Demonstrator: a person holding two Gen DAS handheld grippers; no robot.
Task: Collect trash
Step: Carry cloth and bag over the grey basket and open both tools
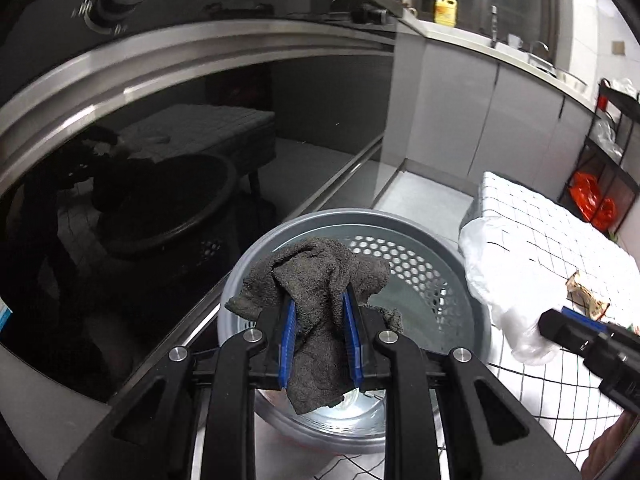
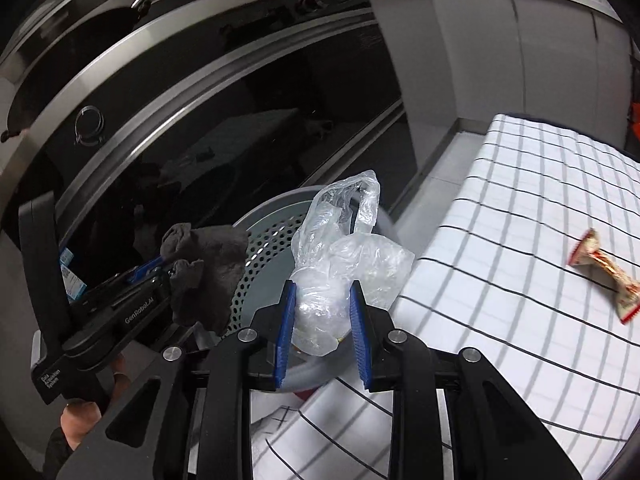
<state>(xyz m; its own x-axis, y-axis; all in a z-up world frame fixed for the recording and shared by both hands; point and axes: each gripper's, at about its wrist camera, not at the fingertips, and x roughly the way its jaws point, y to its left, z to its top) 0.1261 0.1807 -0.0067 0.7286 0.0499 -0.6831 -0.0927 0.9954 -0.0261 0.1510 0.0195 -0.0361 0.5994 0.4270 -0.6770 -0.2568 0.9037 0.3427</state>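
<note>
My left gripper is shut on a dark grey rag and holds it over the grey perforated trash bin. The rag and the left gripper also show at the left of the right wrist view. My right gripper is shut on a crumpled clear plastic bag, held above the bin's rim by the table edge. In the left wrist view the bag looks white and the right gripper's finger shows beside it. A candy wrapper lies on the checked tablecloth.
A black glass oven front with a steel trim stands close on the left. Grey cabinets and a counter with a yellow bottle run along the back. A black rack with orange bags stands at the far right.
</note>
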